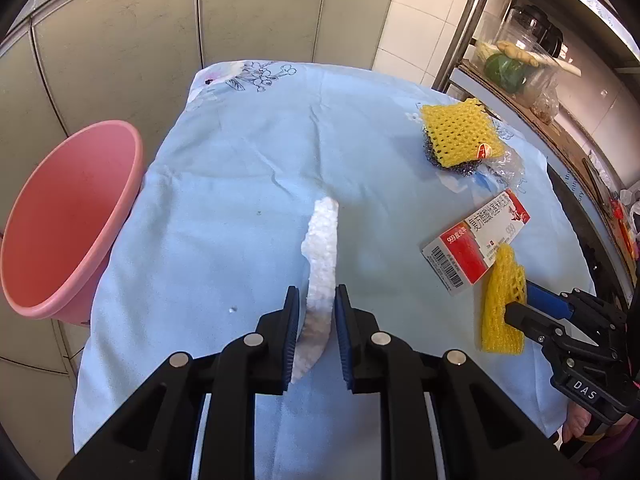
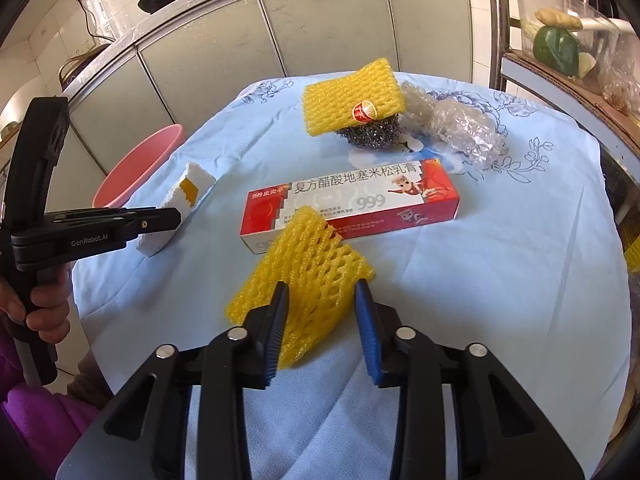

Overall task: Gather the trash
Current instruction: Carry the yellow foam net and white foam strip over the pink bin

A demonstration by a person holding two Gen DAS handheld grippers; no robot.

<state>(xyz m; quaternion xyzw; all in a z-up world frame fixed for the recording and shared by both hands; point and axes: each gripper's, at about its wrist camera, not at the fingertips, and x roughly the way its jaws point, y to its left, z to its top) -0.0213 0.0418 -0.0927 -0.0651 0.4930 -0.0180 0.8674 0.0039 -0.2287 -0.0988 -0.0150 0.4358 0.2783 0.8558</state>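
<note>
My left gripper (image 1: pixel 316 294) is shut on a white styrofoam piece (image 1: pixel 322 248), held above the blue cloth; the same piece shows in the right wrist view (image 2: pixel 184 200). My right gripper (image 2: pixel 322 290) is shut on a yellow foam net (image 2: pixel 308 272), also seen in the left wrist view (image 1: pixel 500 304). A red-and-white ointment box (image 2: pixel 352 204) lies just beyond the net. Farther back lie a second yellow foam net (image 2: pixel 352 96) on a steel scourer (image 2: pixel 372 132) and crumpled clear plastic (image 2: pixel 460 124). A pink bin (image 1: pixel 68 216) stands at the table's left edge.
The table is covered with a light blue floral cloth (image 1: pixel 248 152). Grey cabinet doors (image 1: pixel 140 40) stand behind it. A metal shelf with jars and vegetables (image 1: pixel 520 56) is at the right. The person's hand (image 2: pixel 44 308) holds the left gripper's handle.
</note>
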